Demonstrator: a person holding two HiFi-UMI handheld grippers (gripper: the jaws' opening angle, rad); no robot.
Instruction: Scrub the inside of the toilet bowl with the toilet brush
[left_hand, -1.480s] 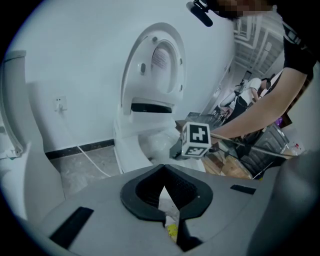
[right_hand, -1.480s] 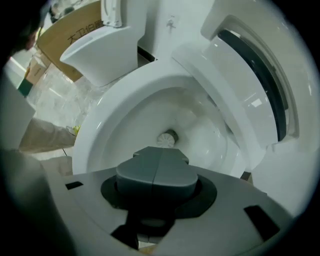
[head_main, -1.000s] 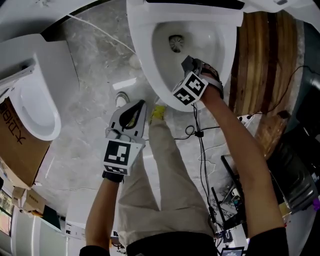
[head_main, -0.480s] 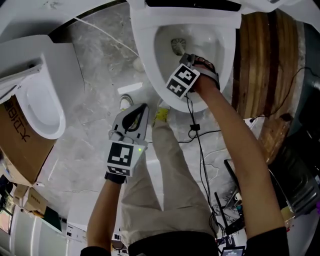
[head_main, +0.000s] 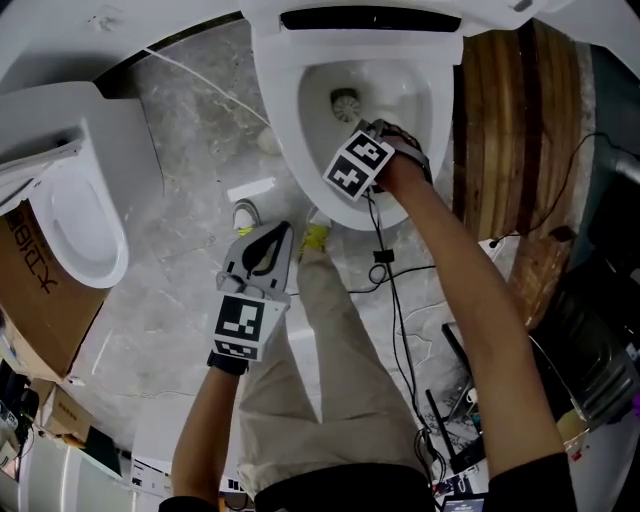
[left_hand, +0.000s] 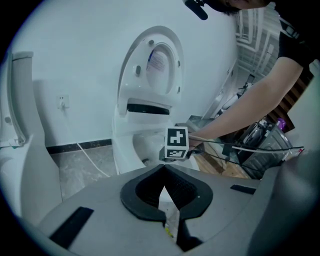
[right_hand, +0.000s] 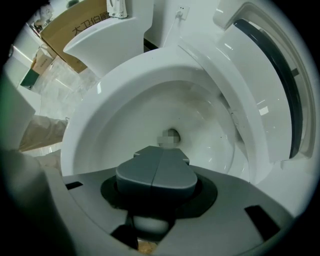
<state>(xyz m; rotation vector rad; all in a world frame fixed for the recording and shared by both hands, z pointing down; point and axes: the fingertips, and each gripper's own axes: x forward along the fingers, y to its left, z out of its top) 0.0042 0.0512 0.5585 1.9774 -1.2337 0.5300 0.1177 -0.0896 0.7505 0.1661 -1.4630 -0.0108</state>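
The white toilet bowl (head_main: 300, 150) stands open at the top of the head view. My right gripper (head_main: 378, 130) reaches into it, shut on the grey handle of the toilet brush (right_hand: 156, 172). The handle sits in the dark hollow between the jaws and points at the bowl bottom (right_hand: 171, 137). A round grey spot (head_main: 345, 100) lies there; I cannot tell whether it is the brush head or the drain. My left gripper (head_main: 287, 209) hangs over the floor beside the bowl. Its tips are shut and its hollow is empty (left_hand: 165, 169).
A second toilet (head_main: 70, 220) and a cardboard box (head_main: 20, 290) stand at the left. A wooden panel (head_main: 510, 120) lies right of the bowl. Cables (head_main: 390, 270) trail over the marble floor by the person's leg. The seat lid (left_hand: 152, 65) is raised.
My right gripper has moved farther into the bowl, toward the round spot at the bottom. The left gripper has stayed nearly where it was.
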